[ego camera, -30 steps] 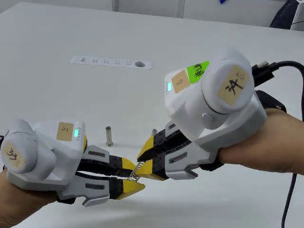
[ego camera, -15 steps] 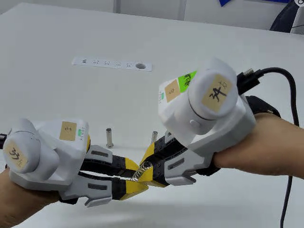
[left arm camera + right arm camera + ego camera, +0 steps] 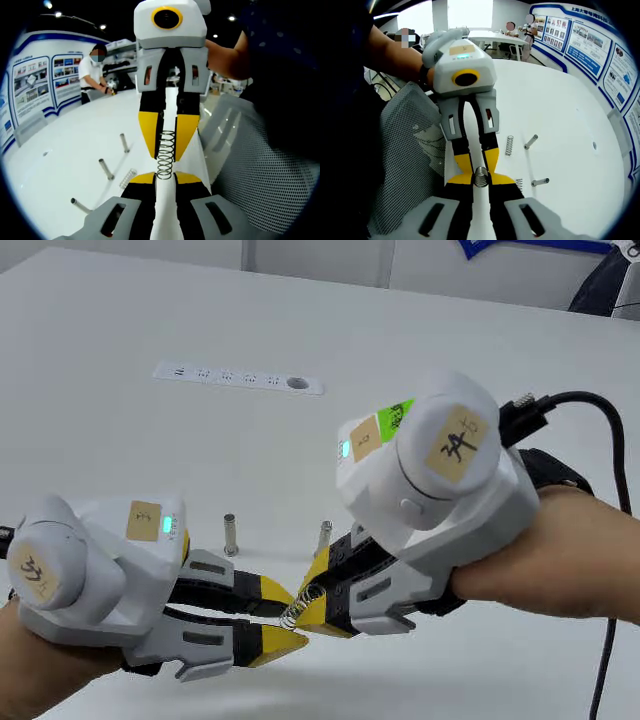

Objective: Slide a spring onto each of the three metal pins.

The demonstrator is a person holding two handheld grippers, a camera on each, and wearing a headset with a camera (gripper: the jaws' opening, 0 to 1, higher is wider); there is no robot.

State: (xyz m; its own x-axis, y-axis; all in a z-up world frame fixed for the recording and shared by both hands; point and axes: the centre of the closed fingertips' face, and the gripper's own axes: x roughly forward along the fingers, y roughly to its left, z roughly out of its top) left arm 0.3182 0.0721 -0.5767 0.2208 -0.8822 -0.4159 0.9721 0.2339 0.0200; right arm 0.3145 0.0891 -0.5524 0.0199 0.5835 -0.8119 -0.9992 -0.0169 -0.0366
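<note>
White table (image 3: pixel 120 460); claw 33 (image 3: pixel 288 618), claw 34 (image 3: pixel 310 596), spring (image 3: pixel 300 604) between.

White right gripper (image 3: pixel 302 606) — yellow-black jaws, black cable (image 3: pixel 575 396)

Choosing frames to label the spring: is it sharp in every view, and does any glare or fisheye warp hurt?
Head view: soft even light, faint shadows, spring small but sharp. Left gripper view: coils crisp, table bowed by the fisheye, ceiling lamps flare. Right gripper view: spring end-on, slightly soft; windows blown out.
</note>
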